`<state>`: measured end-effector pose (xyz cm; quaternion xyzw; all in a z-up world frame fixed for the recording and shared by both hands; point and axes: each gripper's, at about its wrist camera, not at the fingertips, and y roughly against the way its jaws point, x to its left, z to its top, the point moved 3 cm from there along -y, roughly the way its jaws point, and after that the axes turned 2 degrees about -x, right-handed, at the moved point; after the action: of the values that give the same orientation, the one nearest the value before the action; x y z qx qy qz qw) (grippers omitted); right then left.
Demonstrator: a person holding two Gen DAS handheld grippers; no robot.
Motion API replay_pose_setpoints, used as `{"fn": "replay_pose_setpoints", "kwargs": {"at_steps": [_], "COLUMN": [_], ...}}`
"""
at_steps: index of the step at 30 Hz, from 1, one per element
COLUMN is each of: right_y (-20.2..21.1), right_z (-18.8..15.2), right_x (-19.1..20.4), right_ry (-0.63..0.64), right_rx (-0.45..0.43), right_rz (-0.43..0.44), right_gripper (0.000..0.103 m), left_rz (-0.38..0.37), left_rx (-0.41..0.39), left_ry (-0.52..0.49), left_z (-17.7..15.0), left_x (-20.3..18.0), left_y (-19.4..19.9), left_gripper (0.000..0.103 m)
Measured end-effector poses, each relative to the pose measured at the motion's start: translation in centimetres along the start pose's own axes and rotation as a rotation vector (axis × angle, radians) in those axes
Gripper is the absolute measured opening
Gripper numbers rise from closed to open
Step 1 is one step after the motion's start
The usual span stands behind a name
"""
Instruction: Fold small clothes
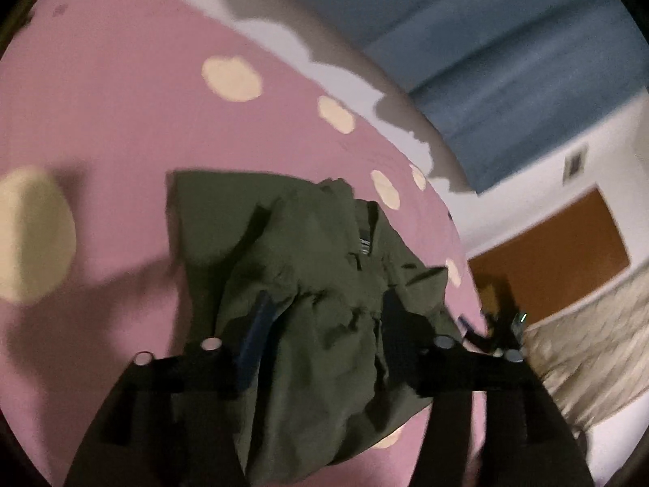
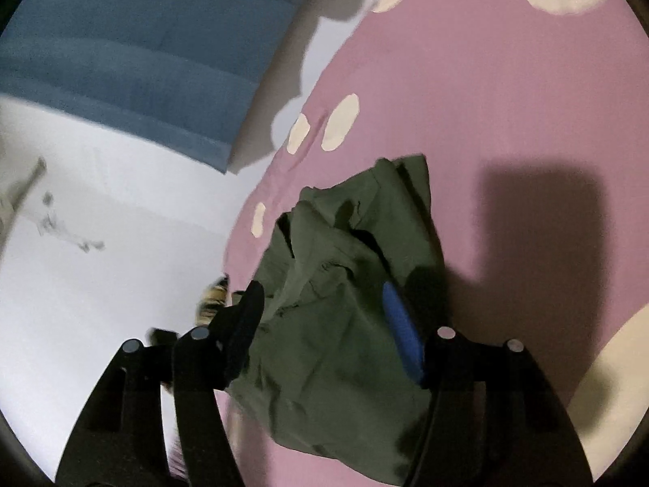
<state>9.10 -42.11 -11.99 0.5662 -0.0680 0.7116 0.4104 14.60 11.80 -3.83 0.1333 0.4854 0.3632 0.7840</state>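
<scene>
An olive-green garment (image 1: pixel 308 251) lies crumpled in loose folds on a pink cloth with cream dots (image 1: pixel 121 121). My left gripper (image 1: pixel 328 320) hovers just above its near part. The jaws stand wide apart, the blue pad (image 1: pixel 259 324) is clear of the fabric, and nothing is pinched. In the right wrist view the same garment (image 2: pixel 344 243) lies on the pink cloth (image 2: pixel 507 101). My right gripper (image 2: pixel 324 320) is open over it, with its blue pad (image 2: pixel 399 332) on one side and the black finger (image 2: pixel 247 316) on the other, and the cloth loose between them.
A blue cushion (image 1: pixel 507 61) (image 2: pixel 142 48) lies beyond the pink cloth's edge on a white floor (image 2: pixel 101 284). An orange-brown panel (image 1: pixel 559 251) and beige quilted fabric (image 1: pixel 600 345) are at the right. A dark device with a small green light (image 1: pixel 507 324) sits near the garment's right end.
</scene>
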Motion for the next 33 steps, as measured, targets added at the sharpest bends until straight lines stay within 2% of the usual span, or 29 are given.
{"fn": "replay_pose_setpoints", "kwargs": {"at_steps": [3,7,13,18,19,20,21,22,23,26,28,29,33], "right_y": [-0.8,-3.1,-6.5,-9.5,-10.0,-10.3,-10.8,-11.3,-11.7,-11.9,-11.4,-11.2,-10.8], "right_z": [0.6,1.7,3.2,3.7,3.7,3.6,3.5,3.3,3.0,2.5,2.6,2.6,2.3], "right_x": [1.3,2.3,3.1,3.9,4.0,4.2,4.2,4.2,4.1,4.3,4.4,4.4,4.5], "right_ry": [0.086,0.186,0.366,0.432,0.441,0.445,0.451,0.463,0.483,0.521,0.510,0.509,0.510], "right_rx": [0.029,0.074,0.138,0.191,0.193,0.196,0.204,0.221,0.234,0.233,0.218,0.212,0.198], "right_rz": [-0.028,-0.085,-0.209,-0.181,-0.184,-0.183,-0.181,-0.191,-0.220,-0.256,-0.245,-0.241,-0.248], "right_gripper": [0.063,0.065,0.065,0.065,0.064,0.058,0.048,0.029,0.027,0.015,0.013,0.012,0.012], "left_rz": [0.099,0.154,0.230,0.211,0.209,0.224,0.245,0.287,0.324,0.358,0.354,0.347,0.345], "left_rx": [-0.003,0.068,0.156,0.175,0.185,0.185,0.189,0.204,0.218,0.237,0.236,0.234,0.237], "left_ry": [-0.149,-0.271,-0.354,-0.360,-0.355,-0.357,-0.365,-0.382,-0.398,-0.451,-0.465,-0.469,-0.472], "left_z": [-0.1,-0.1,1.0,2.3,2.5,2.6,2.6,2.6,2.4,2.0,2.0,2.1,2.1], "left_x": [-1.4,-2.0,-1.0,-1.1,-1.0,-0.9,-0.8,-0.7,-0.5,-0.3,-0.5,-0.6,-0.6], "left_y": [-0.5,-3.3,-8.0,-9.2,-9.5,-9.7,-9.8,-10.2,-10.6,-10.9,-10.7,-10.6,-10.8], "left_gripper": [0.072,0.073,0.073,0.073,0.071,0.059,0.054,0.041,0.032,0.027,0.023,0.017,0.017]}}
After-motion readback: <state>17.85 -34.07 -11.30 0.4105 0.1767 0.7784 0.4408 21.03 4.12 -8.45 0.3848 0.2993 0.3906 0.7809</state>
